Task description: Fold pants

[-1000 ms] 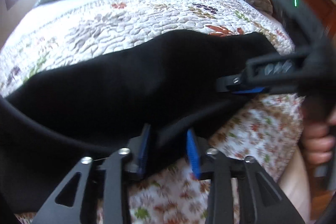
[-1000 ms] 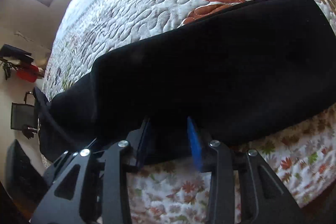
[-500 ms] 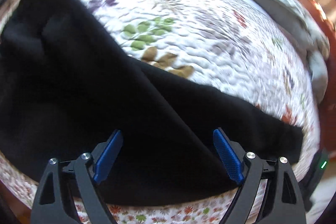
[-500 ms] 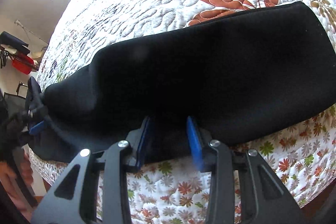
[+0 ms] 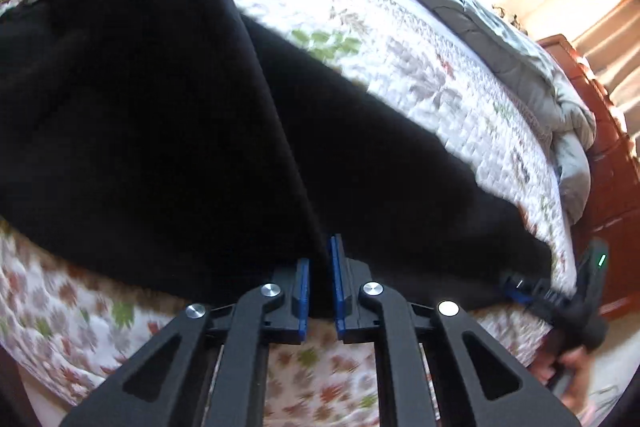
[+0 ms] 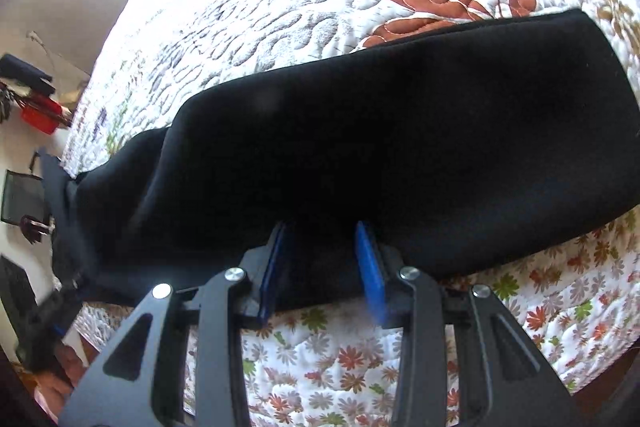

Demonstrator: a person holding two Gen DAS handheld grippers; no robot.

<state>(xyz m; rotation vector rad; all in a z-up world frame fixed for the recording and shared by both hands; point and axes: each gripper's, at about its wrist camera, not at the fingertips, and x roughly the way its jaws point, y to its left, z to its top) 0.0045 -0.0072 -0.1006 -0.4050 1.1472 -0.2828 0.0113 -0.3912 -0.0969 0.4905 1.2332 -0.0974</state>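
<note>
Left wrist view: left gripper (image 5: 320, 285), black w/ blue pads, has its fingers pinched nearly together on a fold edge of the black soft-fabric pants (image 5: 168, 131). Pants lie along the near edge of the bed, on the white floral quilted bedspread (image 5: 400, 75). One layer rises toward the upper left, a second strip runs off to the right end, where the right gripper (image 5: 524, 291) sits at the fabric's far tip. Grey rumpled comforter (image 5: 520, 67) is bunched at the far edge, by the reddish wooden bed frame (image 5: 608, 187).

Right wrist view: right gripper (image 6: 324, 263) has blue pads a bit apart w/ black cloth bunched between them; looks clamped on the pants' near edge. Pants (image 6: 400, 131) here form a long flat band parallel to the bed's near edge.

Judgement: legs seem already laid together lengthwise; crosswise folds into a compact stack are still left, approx. halfway or less.
</note>
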